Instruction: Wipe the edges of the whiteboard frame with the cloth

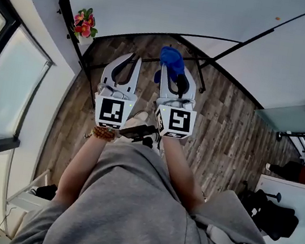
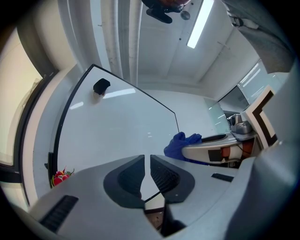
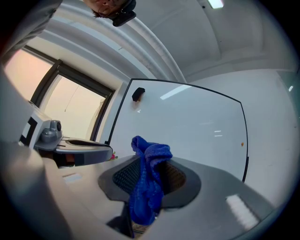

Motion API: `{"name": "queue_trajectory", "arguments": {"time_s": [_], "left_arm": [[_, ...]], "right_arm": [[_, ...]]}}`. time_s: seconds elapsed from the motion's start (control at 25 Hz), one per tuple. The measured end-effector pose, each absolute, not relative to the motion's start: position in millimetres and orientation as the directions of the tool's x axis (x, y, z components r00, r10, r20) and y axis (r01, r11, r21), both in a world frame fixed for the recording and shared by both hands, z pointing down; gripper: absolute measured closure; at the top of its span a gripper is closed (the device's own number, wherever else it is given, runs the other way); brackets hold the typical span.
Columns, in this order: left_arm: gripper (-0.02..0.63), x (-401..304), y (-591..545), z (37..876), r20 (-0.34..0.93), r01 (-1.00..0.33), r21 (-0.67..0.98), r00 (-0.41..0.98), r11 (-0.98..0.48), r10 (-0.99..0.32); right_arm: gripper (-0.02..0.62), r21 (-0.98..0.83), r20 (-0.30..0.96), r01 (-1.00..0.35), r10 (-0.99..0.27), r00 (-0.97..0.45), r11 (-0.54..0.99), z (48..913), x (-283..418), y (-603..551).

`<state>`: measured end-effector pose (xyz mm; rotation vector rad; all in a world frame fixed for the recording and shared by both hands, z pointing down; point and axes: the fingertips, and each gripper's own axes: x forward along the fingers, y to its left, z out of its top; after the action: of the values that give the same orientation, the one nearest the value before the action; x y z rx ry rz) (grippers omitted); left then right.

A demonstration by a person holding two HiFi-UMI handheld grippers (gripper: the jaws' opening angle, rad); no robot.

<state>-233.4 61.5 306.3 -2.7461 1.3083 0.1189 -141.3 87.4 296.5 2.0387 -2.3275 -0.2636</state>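
Head view: I stand over a wood floor (image 1: 222,118) facing the whiteboard (image 1: 188,3), with both tongs held out toward its black frame (image 1: 149,33). The blue cloth (image 1: 172,64) sits bunched in my right tongs (image 1: 173,70), near the lower edge. I cannot tell whether it touches. My left tongs (image 1: 135,58) are just beside them, carrying nothing. Flowers (image 1: 85,23) stand by the board's corner.

Left gripper view: the jaws are almost together, with a thin slit between them and nothing in it. The board lies beyond, a small black block (image 2: 101,86) high on it, and the cloth is off to the right.

Right gripper view: the jaws pinch the cloth at its middle, one fold standing above them and the rest hanging below. The frame curves down the board's far side.

I judge the cloth soft, light and limp. It should wrap a narrow edge under gentle pressure, but the loose tail may drag or slip. The hold belongs mid-bunch, with a pad of fabric left proud of the tips.
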Motion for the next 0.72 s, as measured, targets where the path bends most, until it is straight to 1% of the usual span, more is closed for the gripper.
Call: {"name": "queue_trajectory", "arguments": {"time_s": [0.36,0.72], "left_arm": [[0.563,-222,69,337,-0.050,-0.765,-0.053,0.644,-0.642,-0.764],[0.571,-212,69,351,-0.025,-0.748,-0.044,0.664,-0.663,-0.747]], "right_arm": [[0.468,0.110,-0.032,-0.992,-0.997,-0.070,0.066,327,-117,101],[0.469,0.105,-0.010,-0.992,-0.998,-0.067,0.065,339,-113,102]]}}
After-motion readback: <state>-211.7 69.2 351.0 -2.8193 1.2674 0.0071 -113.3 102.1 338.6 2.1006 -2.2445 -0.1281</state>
